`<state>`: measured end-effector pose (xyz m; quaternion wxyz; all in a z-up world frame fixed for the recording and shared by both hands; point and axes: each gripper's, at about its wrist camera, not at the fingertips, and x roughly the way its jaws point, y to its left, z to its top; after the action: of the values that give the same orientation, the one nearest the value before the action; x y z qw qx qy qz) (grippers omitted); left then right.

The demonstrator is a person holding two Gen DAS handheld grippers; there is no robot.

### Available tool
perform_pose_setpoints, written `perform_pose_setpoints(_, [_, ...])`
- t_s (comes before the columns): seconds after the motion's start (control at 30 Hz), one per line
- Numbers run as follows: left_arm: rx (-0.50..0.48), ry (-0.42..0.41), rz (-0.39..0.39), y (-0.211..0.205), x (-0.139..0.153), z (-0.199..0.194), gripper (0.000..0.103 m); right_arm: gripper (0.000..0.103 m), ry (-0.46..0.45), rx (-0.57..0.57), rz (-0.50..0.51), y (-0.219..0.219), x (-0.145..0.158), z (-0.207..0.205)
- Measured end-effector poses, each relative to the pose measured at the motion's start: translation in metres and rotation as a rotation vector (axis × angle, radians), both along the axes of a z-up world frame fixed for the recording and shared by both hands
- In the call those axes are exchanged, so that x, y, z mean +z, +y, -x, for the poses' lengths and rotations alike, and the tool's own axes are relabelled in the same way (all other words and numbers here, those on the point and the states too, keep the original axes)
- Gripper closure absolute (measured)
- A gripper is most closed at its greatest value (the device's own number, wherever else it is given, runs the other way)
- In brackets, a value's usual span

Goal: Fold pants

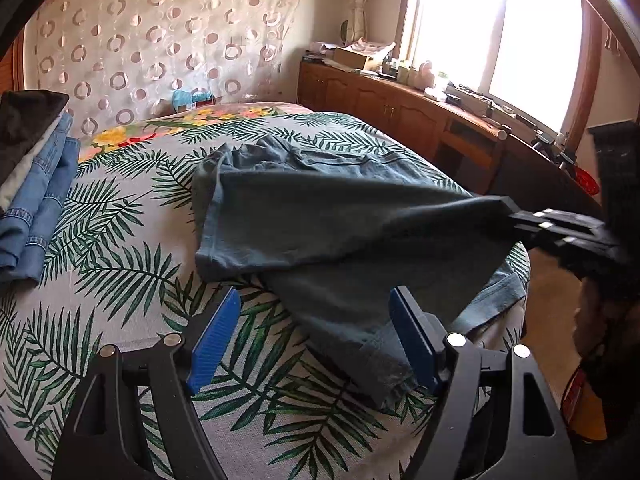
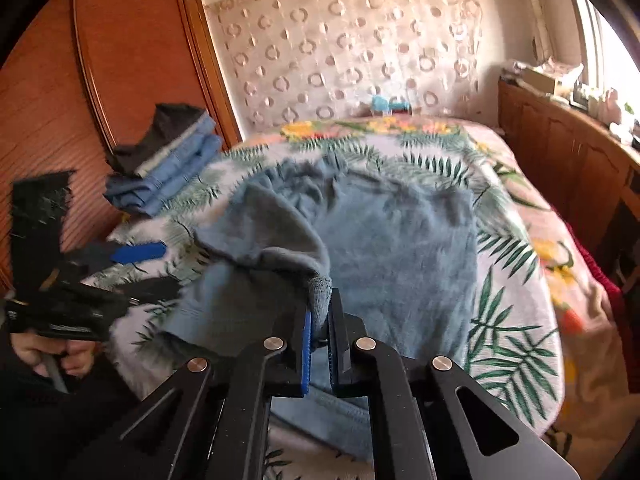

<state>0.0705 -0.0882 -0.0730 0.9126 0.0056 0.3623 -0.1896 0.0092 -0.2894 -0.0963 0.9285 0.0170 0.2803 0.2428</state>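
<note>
Grey-blue pants (image 1: 320, 216) lie spread on the palm-leaf bedspread (image 1: 120, 272). My right gripper (image 1: 505, 209) comes in from the right of the left wrist view, shut on a fold of the pants and holding it up off the bed. In the right wrist view that gripper (image 2: 320, 320) pinches the cloth's hem between its blue pads, with the pants (image 2: 392, 232) stretching away beyond. My left gripper (image 1: 316, 340) stands open low over the bed, its blue pads either side of the near pant leg, not touching it. It shows again in the right wrist view as the left gripper (image 2: 132, 264).
A stack of folded clothes (image 1: 32, 184) sits at the bed's left edge, also seen as the stack (image 2: 168, 160). A wooden cabinet (image 1: 400, 108) under a bright window runs along the right. A wooden wardrobe (image 2: 80, 100) stands left. A hand (image 2: 60, 356) grips the left tool's handle.
</note>
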Motion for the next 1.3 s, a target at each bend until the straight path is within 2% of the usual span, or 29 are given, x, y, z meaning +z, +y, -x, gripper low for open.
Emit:
perform_pose_setpoints(0.17, [-0.01, 0.0, -0.007, -0.006, 0.0, 0.0, 0.026, 0.097, -0.045, -0.043, -0.001, -0.027, 0.012, 0.027])
perform_pose_setpoints(0.33, [-0.017, -0.006, -0.009, -0.011, 0.001, 0.001, 0.026, 0.097, -0.021, -0.079, 0.004, -0.048, 0.004, 0.039])
perform_pose_setpoints(0.57, [-0.003, -0.025, -0.01, -0.014, 0.001, 0.002, 0.026, 0.097, 0.017, -0.099, 0.051, -0.045, -0.01, 0.048])
perform_pose_setpoints(0.87, [-0.02, 0.002, -0.029, -0.023, -0.008, 0.0, 0.026, 0.097, 0.078, -0.113, 0.064, -0.037, -0.014, 0.036])
perform_pose_setpoints(1.0, [-0.005, 0.029, -0.074, -0.026, -0.017, -0.004, 0.026, 0.096, 0.079, -0.144, 0.052, -0.04, -0.008, 0.037])
perform_pose_setpoints(1.03, [-0.003, 0.039, -0.076, -0.025, -0.019, -0.005, 0.026, 0.095, 0.076, -0.145, 0.044, -0.039, -0.007, 0.037])
perform_pose_setpoints(1.1, [0.003, 0.052, -0.073, -0.024, -0.023, -0.006, 0.026, 0.084, 0.066, -0.17, 0.064, -0.038, -0.007, 0.039])
perform_pose_setpoints(1.3, [0.005, 0.069, -0.076, -0.022, -0.029, -0.007, 0.026, 0.077, 0.052, -0.214, 0.081, -0.04, -0.004, 0.042])
